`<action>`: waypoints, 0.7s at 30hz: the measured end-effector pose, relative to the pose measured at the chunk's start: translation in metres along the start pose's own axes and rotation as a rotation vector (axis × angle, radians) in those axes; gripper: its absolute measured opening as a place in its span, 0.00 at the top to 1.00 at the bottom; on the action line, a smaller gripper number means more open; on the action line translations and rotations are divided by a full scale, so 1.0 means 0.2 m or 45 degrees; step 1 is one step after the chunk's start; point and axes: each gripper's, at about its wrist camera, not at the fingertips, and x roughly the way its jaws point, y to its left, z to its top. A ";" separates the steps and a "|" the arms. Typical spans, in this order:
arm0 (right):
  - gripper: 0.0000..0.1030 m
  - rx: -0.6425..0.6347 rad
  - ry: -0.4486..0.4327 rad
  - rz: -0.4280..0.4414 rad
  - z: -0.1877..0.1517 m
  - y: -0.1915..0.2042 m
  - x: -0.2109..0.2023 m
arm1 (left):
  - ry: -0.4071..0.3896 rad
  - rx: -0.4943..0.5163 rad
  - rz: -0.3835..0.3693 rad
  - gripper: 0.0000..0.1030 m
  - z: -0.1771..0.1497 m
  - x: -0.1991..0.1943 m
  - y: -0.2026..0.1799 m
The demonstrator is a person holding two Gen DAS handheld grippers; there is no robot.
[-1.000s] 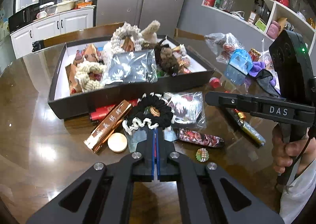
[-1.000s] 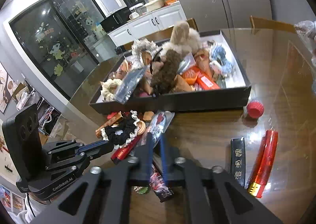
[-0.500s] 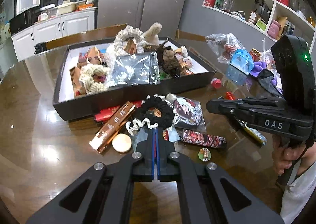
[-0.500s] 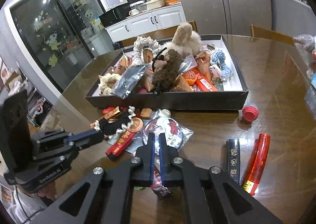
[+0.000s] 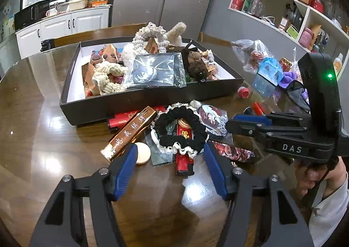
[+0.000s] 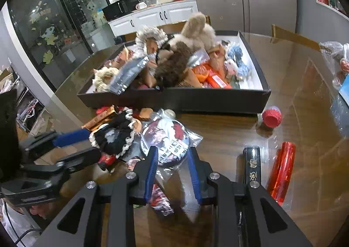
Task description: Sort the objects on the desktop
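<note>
My left gripper hovers low over a pile on the brown table, its jaws opening. A black scrunchie with white lace and a red lighter lie between the fingertips, untouched. My right gripper has its jaws opening too, and the near edge of a bagged round badge lies between its tips without being pressed. A gold bar-shaped box and a beige disc sit left of the scrunchie. Behind the pile is a black box, crammed with plush toys, scrunchies and bags.
To the right of the pile are a red cap, a red tube and a black lighter. Plastic bags and a blue item crowd the table's right edge. A person's hand holds the right gripper.
Both grippers were shut and now stand open. The left gripper's view has edged closer to the pile; the right gripper has turned to face the bagged badge.
</note>
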 end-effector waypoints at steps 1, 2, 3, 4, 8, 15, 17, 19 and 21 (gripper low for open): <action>0.72 -0.003 0.004 -0.011 0.00 0.00 0.00 | 0.005 0.005 0.002 0.35 0.00 0.00 0.00; 0.72 -0.010 0.003 -0.019 0.00 0.00 0.00 | 0.011 0.007 0.000 0.35 -0.01 0.01 0.00; 0.70 -0.026 -0.002 -0.026 0.00 0.01 -0.01 | 0.017 0.008 -0.006 0.35 -0.01 0.02 0.00; 0.58 -0.039 -0.005 -0.031 0.00 0.02 -0.01 | 0.021 0.007 -0.011 0.35 -0.01 0.02 -0.01; 0.45 -0.125 -0.007 -0.058 0.00 0.09 -0.01 | 0.026 0.025 -0.013 0.35 -0.01 0.04 -0.03; 0.41 -0.058 0.020 -0.047 0.01 0.04 0.03 | 0.033 0.053 -0.029 0.35 0.03 0.08 -0.05; 0.40 -0.002 0.022 0.005 0.02 0.01 0.05 | 0.035 0.067 -0.020 0.35 0.03 0.10 -0.06; 0.40 0.012 0.011 0.010 0.04 0.00 0.06 | 0.036 0.077 -0.023 0.35 0.04 0.11 -0.06; 0.40 0.020 0.012 0.024 0.05 0.00 0.07 | 0.038 0.086 -0.016 0.35 0.05 0.11 -0.06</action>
